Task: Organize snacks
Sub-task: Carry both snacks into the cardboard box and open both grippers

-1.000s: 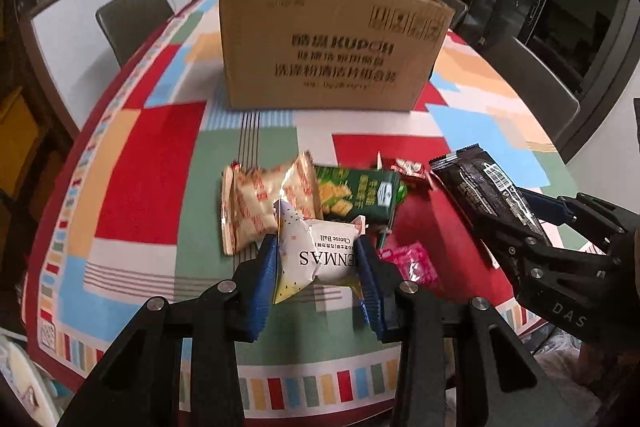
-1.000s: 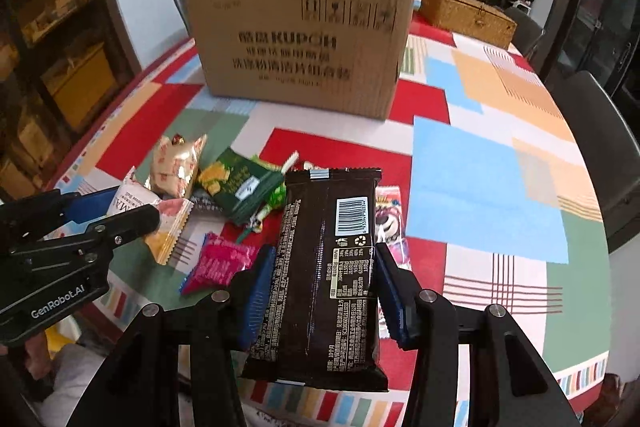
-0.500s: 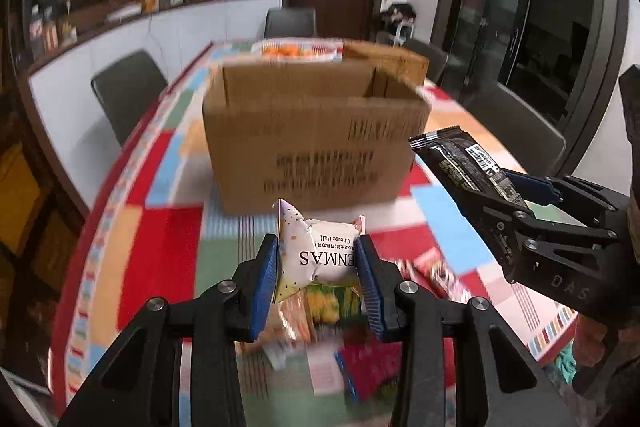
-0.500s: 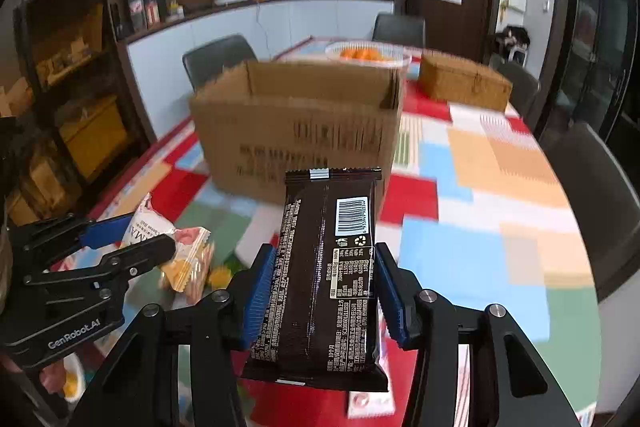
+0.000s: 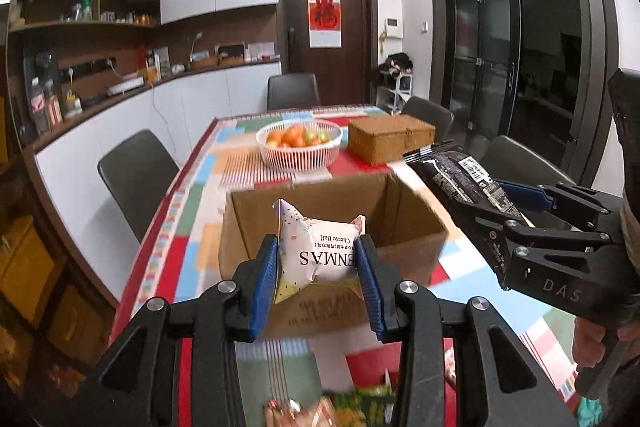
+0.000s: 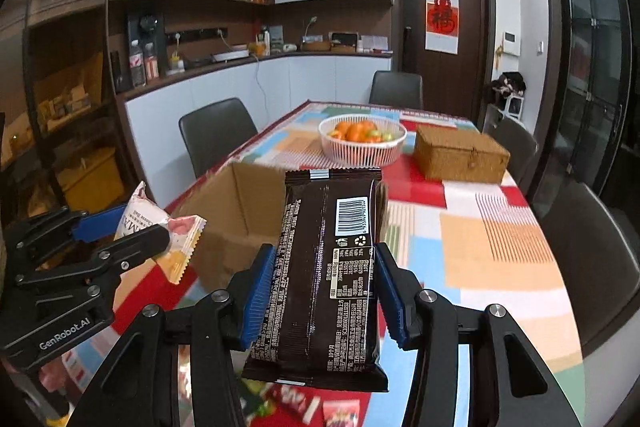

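- Box (image 5: 332,215) lies ahead of and below both grippers, open top up, its long axis running left to right across the view
- Left gripper (image 5: 317,263): jaws closed to the width of the white pouch (image 5: 320,255), blue pads pressing on its two sides; pouch sits in front of the box's near wall, roughly at rim level, about centred on the opening
- Right gripper (image 6: 325,287): jaws closed on the dark pack (image 6: 326,279), gripped across its width near mid-length; long axis points forward along the fingers, toward the box's right end
- Judgement: left looks the nearer to a drop, its pouch already lined up with the opening; dark pack appears to sit at the box's right edge and would need to shift left to clear the rim
- Count: one box, two grippers, two snacks held, one each; more packets on the table (image 6: 480,227) under the grippers, blurred, number cannot be told
- Beyond the box: one fruit basket (image 6: 362,139), one wicker case (image 6: 460,155)
- Risk, judged: long pack may catch the rim if released flat
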